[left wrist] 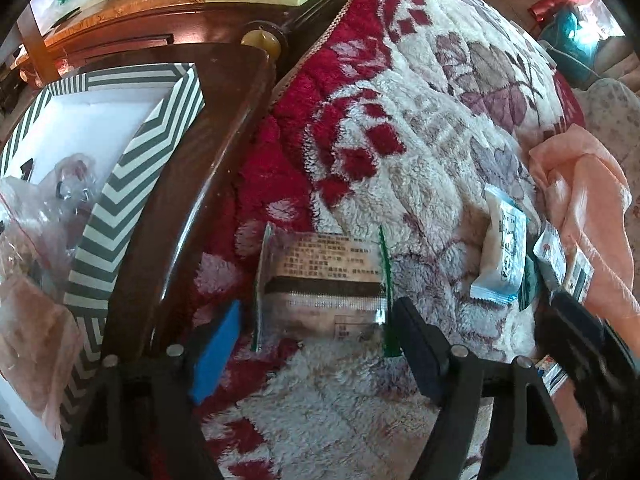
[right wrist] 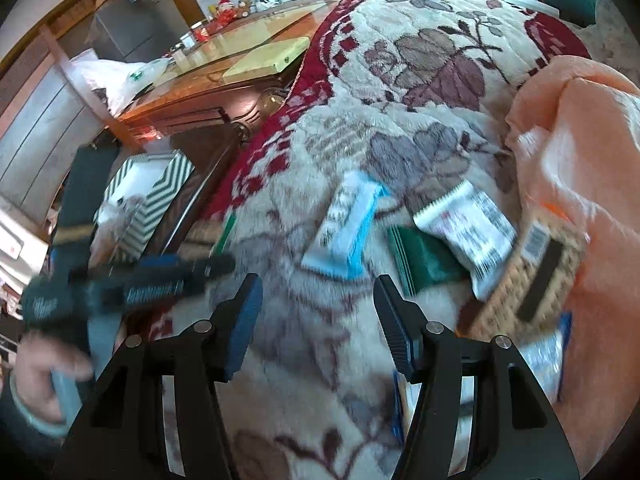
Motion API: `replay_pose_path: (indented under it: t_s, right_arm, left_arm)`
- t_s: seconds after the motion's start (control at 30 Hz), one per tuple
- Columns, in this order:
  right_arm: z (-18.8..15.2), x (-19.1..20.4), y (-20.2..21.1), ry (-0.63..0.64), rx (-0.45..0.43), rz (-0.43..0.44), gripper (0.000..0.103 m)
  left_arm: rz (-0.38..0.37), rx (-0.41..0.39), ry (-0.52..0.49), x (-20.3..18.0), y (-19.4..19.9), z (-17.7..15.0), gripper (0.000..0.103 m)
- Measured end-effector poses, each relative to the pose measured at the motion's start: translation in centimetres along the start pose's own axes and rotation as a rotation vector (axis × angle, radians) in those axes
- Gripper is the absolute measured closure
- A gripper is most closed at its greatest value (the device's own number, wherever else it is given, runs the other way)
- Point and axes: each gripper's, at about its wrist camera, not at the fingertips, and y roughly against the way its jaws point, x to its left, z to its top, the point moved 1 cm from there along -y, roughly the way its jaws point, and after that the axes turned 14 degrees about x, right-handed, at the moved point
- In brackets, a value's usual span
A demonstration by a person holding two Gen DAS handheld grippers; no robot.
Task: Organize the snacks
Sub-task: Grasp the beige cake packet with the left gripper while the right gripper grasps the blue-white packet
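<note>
A clear, green-edged snack packet (left wrist: 320, 280) lies on the fleece blanket (left wrist: 420, 120), just ahead of and between the tips of my open left gripper (left wrist: 316, 336). A white and blue packet (left wrist: 502, 250) lies to its right, also in the right wrist view (right wrist: 344, 228). My right gripper (right wrist: 318, 320) is open and empty above the blanket. Ahead of it lie a dark green packet (right wrist: 424, 260), a white barcode packet (right wrist: 468, 232) and a tan packet (right wrist: 536, 276). A striped box (left wrist: 132, 184) at left holds bagged snacks (left wrist: 36, 232).
The box rests on a dark wooden ledge (left wrist: 200, 168) beside a wooden table (left wrist: 132, 24). An orange cloth (right wrist: 580, 160) lies at the right, over the packets' edge. My left gripper and hand show blurred at left in the right wrist view (right wrist: 132, 284).
</note>
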Motion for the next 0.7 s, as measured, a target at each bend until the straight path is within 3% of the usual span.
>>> replay_pose_path:
  t_s: [0.2, 0.33, 0.37, 0.4, 0.43, 0.47, 0.5, 0.7]
  right_arm:
    - [3.4, -0.1, -3.4, -0.035, 0.052, -0.046, 0.045]
    - [4.3, -0.7, -4.9, -0.042, 0.070, -0.010, 0.045]
    - [4.3, -0.8, -5.3, -0.037, 0.080, -0.005, 0.051]
    - [4.3, -1.0, -5.6, -0.032, 0.085, -0.010, 0.064]
    - [4.1, -1.1, -5.7, -0.024, 0.084, -0.024, 0.069]
    - [4.0, -1.3, -5.6, -0.012, 0.077, -0.025, 0.072]
    - [3.8, -1.6, -5.5, -0.005, 0.080, -0.008, 0.073]
    - [2.4, -1.5, -3.8, 0.030, 0.073, -0.005, 0.074]
  left_arm:
    - [-0.026, 0.017, 0.007, 0.4, 0.4, 0.8, 0.017]
    - [-0.033, 0.028, 0.019, 0.6, -0.1, 1.4, 0.016]
    - [-0.030, 0.031, 0.019, 0.6, -0.4, 1.4, 0.016]
    - [-0.020, 0.024, 0.014, 0.4, -0.5, 1.4, 0.018]
    - [-0.010, 0.012, 0.007, 0.3, -0.6, 1.3, 0.020]
    - [-0.003, -0.004, 0.000, 0.2, -0.6, 1.3, 0.032]
    - [0.002, -0.013, -0.003, 0.2, -0.6, 1.2, 0.041]
    - [-0.022, -0.052, -0.013, 0.7, 0.6, 0.1, 0.044]
